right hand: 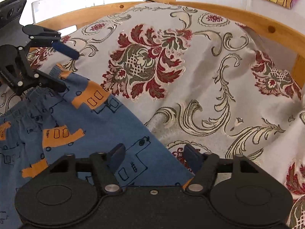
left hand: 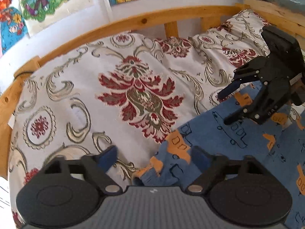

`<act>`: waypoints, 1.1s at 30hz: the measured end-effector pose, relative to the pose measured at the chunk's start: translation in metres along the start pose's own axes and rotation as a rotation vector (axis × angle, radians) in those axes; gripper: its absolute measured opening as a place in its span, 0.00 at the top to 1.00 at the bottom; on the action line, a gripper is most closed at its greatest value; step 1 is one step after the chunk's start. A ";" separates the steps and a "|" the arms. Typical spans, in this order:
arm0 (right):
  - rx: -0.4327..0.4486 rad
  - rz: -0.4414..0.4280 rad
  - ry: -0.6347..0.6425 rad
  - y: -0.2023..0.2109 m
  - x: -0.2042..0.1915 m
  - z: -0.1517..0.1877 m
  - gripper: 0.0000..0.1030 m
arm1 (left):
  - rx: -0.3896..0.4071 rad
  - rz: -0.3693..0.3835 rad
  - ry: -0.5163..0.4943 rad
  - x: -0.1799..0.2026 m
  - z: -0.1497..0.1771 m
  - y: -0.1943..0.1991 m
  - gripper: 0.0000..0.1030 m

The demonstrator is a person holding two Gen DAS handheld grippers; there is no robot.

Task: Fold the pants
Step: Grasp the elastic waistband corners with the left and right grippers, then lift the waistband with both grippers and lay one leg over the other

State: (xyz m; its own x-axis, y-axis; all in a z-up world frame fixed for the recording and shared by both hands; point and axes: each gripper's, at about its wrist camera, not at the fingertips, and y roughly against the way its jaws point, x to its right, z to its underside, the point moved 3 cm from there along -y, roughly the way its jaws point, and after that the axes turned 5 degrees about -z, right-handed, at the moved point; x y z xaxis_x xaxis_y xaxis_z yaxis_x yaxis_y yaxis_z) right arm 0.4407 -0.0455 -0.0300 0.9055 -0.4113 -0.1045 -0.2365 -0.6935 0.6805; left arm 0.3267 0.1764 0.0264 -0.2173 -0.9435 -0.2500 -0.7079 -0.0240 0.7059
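While the blue pants (right hand: 63,122) lie flat on the patterned bedspread (left hand: 80,87), both tools hang released: left tool (left hand: 154,158) spread over the pants' corner edge, right tool (right hand: 154,156) straddling the long side edge. Beyond that edge, wide bare bedspread runs to the wooden bed rail (right hand: 253,22).
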 end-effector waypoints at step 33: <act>0.191 0.322 0.148 0.096 -0.093 0.031 0.99 | 0.242 -0.175 -0.181 0.041 0.023 0.087 0.91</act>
State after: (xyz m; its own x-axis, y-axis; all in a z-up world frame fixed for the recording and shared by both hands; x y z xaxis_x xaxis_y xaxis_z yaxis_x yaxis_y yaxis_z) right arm 0.3226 -0.0919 0.0230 0.8120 -0.5456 0.2073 -0.5652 -0.6464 0.5125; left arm 0.2411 0.1435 0.0628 -0.1786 -0.8577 -0.4822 -0.8791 -0.0810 0.4697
